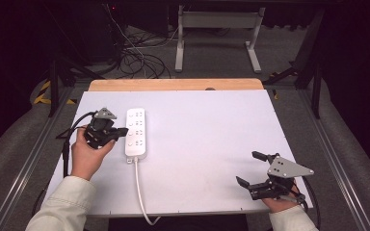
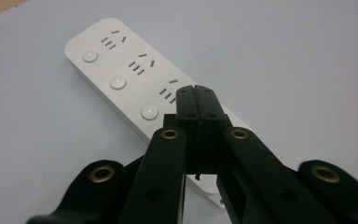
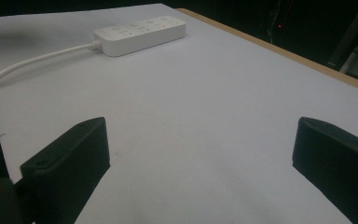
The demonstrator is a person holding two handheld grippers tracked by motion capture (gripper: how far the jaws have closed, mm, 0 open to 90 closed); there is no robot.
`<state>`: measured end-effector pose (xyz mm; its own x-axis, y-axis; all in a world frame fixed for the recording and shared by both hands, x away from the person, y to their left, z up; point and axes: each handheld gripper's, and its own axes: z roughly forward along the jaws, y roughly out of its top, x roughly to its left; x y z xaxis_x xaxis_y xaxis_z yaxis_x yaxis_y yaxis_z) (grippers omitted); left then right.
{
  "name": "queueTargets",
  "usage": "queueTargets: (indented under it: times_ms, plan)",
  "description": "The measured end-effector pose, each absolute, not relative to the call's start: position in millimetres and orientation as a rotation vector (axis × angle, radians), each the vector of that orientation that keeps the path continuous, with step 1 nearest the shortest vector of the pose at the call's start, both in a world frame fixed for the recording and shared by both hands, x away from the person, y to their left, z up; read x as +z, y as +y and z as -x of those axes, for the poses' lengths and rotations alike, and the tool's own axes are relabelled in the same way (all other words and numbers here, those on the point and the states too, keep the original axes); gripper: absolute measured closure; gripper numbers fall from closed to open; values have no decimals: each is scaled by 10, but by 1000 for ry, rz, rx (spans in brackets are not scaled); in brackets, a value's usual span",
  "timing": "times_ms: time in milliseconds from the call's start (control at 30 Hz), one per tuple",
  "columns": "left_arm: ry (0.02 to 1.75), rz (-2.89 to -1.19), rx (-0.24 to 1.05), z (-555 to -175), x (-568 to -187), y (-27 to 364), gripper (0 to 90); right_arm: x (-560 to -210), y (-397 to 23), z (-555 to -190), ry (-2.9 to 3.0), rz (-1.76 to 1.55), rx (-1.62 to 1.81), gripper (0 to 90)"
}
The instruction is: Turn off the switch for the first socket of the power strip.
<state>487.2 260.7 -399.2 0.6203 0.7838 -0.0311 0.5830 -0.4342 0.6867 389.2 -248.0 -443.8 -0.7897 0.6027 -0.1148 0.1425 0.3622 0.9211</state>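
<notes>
A white power strip (image 1: 136,133) lies on the left half of the white table (image 1: 207,139), with several sockets and round buttons along it and a white cable (image 1: 141,190) running off the front edge. My left gripper (image 1: 124,131) is shut, its tips just over the strip's left edge. In the left gripper view the closed jaws meet at the left gripper's tip (image 2: 196,91), over the power strip (image 2: 121,79) near its third button. My right gripper (image 1: 251,168) stands open at the front right, nothing between its fingers. The right gripper view shows the power strip (image 3: 140,33) far off.
A wooden strip (image 1: 176,84) borders the table's far edge. Behind it are tangled cables (image 1: 137,60) on the floor and a white frame (image 1: 217,33). Metal rails (image 1: 335,149) run along both sides of the table.
</notes>
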Motion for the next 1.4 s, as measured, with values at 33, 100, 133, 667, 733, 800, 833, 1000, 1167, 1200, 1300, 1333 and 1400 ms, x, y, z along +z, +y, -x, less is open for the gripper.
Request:
queueTargets:
  times_ms: [33, 100, 133, 667, 733, 800, 833, 1000, 1167, 1200, 1300, 1333, 1400]
  plan:
    - [1071, -2170, 373, -4897, -4009, 2613, 900, -4437, -2482, -3891, 2189, -646, 1419, 43]
    - [1090, -2174, 365, -4950, -4040, 2627, 900, -4436, -2484, -3891, 2188, -643, 1418, 43]
    - [1090, -2175, 351, -4964, -4048, 2632, 900, -4435, -2485, -3891, 2187, -641, 1418, 42]
    - [1096, -2354, 314, -5114, -4137, 2459, 900, -4436, -2487, -3890, 2184, -642, 1420, 42]
    - [1103, -2372, 293, -5133, -4144, 2456, 900, -4439, -2488, -3894, 2183, -645, 1421, 43]
    - [1116, -2386, 281, -5147, -4151, 2447, 900, -4439, -2488, -3894, 2183, -646, 1420, 43]
    - [1120, -2393, 275, -5155, -4153, 2445, 900, -4439, -2488, -3894, 2184, -645, 1420, 42]
    - [1139, -2416, 254, -5178, -4171, 2429, 900, -4438, -2488, -3892, 2185, -644, 1421, 42]
    - [1144, -2442, 239, -5193, -4205, 2414, 900, -4439, -2489, -3893, 2184, -646, 1420, 42]
    - [1143, -2445, 238, -5194, -4210, 2410, 900, -4438, -2490, -3891, 2181, -645, 1421, 42]
    - [1138, -2453, 236, -5200, -4230, 2394, 900, -4437, -2491, -3888, 2178, -646, 1422, 42]
    - [1139, -2458, 242, -5200, -4232, 2392, 900, -4438, -2492, -3889, 2179, -645, 1420, 42]
    - [1138, -2464, 238, -5206, -4246, 2385, 900, -4438, -2491, -3889, 2179, -644, 1421, 42]
